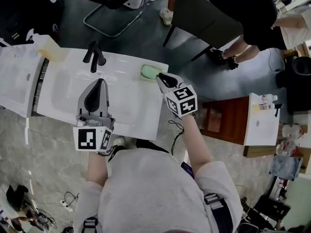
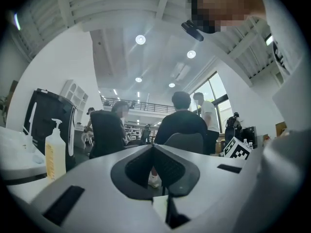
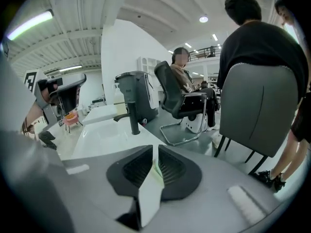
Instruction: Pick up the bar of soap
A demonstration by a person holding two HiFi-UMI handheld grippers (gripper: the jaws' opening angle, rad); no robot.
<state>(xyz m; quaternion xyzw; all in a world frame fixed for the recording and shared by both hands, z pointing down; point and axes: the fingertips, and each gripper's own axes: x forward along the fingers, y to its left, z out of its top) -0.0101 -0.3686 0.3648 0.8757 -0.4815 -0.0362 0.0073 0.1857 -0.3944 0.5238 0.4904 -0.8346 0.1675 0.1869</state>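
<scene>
One green bar of soap [image 1: 150,72] is laid flat at the white counter's [image 1: 141,115] far right corner, long axis left-right along the far edge. Just right of it the right gripper [image 1: 161,77] is held, jaws a narrow slit apart, gripping nothing. The left gripper [image 1: 100,83] is kept closed over the basin, near the black faucet [image 1: 95,57].
</scene>
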